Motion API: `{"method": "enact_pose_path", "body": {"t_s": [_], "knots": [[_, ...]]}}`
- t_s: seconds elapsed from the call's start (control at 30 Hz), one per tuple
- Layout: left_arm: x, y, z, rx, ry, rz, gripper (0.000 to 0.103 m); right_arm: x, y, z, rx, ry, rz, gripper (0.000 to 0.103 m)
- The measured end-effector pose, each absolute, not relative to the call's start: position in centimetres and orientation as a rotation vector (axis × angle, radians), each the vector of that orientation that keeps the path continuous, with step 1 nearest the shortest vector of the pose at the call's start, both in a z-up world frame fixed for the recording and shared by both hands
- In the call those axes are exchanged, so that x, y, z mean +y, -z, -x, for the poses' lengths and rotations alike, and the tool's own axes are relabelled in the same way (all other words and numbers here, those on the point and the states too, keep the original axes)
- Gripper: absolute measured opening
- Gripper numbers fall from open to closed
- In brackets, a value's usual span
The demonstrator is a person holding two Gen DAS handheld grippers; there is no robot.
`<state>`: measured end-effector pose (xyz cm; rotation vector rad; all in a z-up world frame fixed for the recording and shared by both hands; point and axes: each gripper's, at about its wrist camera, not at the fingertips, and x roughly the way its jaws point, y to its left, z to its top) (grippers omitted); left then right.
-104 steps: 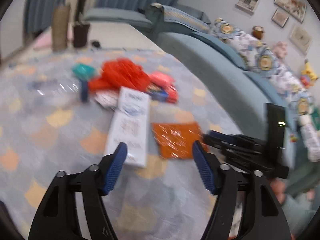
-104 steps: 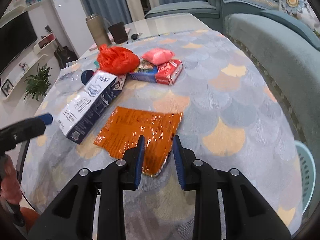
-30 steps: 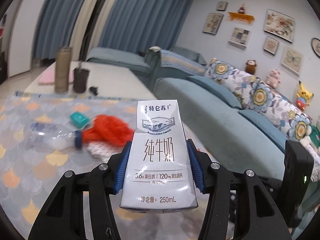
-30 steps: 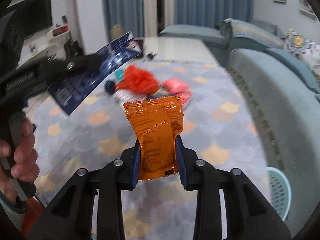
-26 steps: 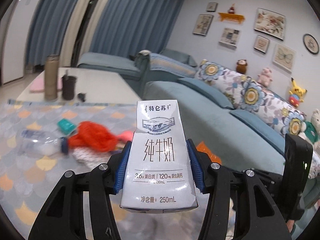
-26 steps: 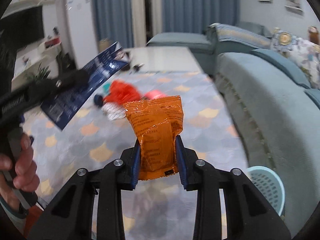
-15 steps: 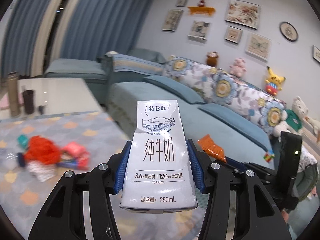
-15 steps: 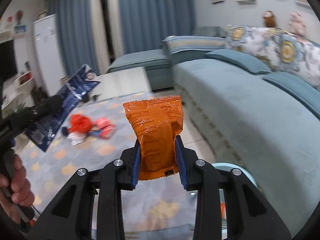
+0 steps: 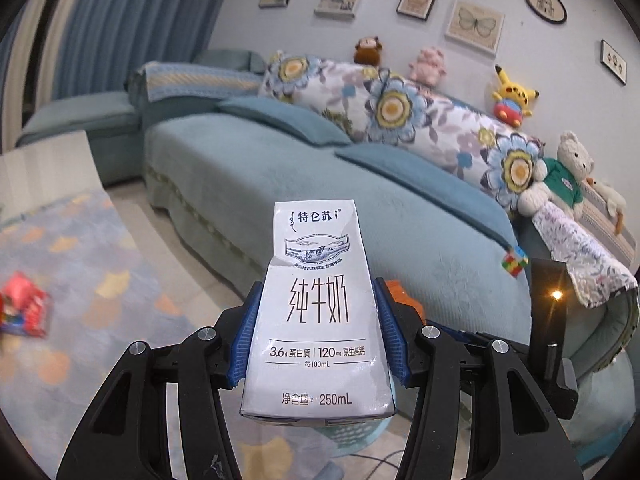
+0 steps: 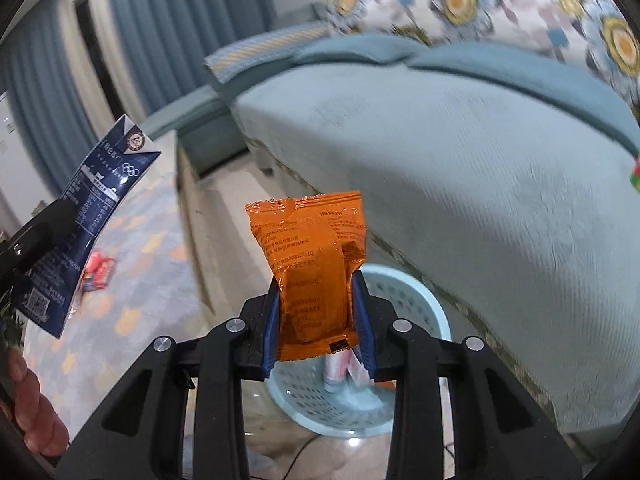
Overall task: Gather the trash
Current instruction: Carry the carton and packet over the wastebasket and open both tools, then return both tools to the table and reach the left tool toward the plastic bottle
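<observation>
Clamping a white rectangular milk carton (image 9: 316,312) with black Chinese lettering, the left gripper (image 9: 316,336) presses its blue pads against the carton's two sides, and the carton stands upright between them, its top well beyond the fingertips. Part of the pale blue perforated plastic basket (image 9: 352,436) shows just beneath the carton's base (most of the basket is hidden by it). The right gripper (image 10: 318,320) is closed on a crinkled orange foil snack packet (image 10: 312,276), held upright by its lower half. This packet hangs directly above the basket (image 10: 412,304), which sits on the floor beside the teal fabric sofa (image 10: 460,152). Some pink and white wrappers (image 10: 344,368) already lie inside the basket.
</observation>
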<state>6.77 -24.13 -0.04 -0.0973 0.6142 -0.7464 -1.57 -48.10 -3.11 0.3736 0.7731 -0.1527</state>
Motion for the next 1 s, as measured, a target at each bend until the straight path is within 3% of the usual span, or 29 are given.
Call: {"method": "enact_pose_path", "body": {"t_s": [0.33,0.47,0.57,0.8,1.0], "knots": [[-26.7,6.6,-9.3,0.780,0.767,0.110,0.052,-51.0,10.1,0.2,0.950,0.182,-0.518,0.036],[-27.0,8.1,-10.0,0.829,0.773,0.125,0.053,-51.2,11.6,-0.1,0.987,0.196,-0.536,0.044],[-26.9,8.4,-10.0,0.830,0.771,0.116,0.056,-51.4,12.1,-0.1,0.997,0.206,-0.548,0.053],[-26.1,8.0,-9.9,0.818,0.758,0.122,0.056,-51.1,11.8,-0.3,0.991,0.207,-0.540,0.056],[-25.3,7.1,-9.3,0.801,0.749,0.115,0.059,-50.8,11.1,-0.2,0.982,0.217,-0.517,0.067]]}}
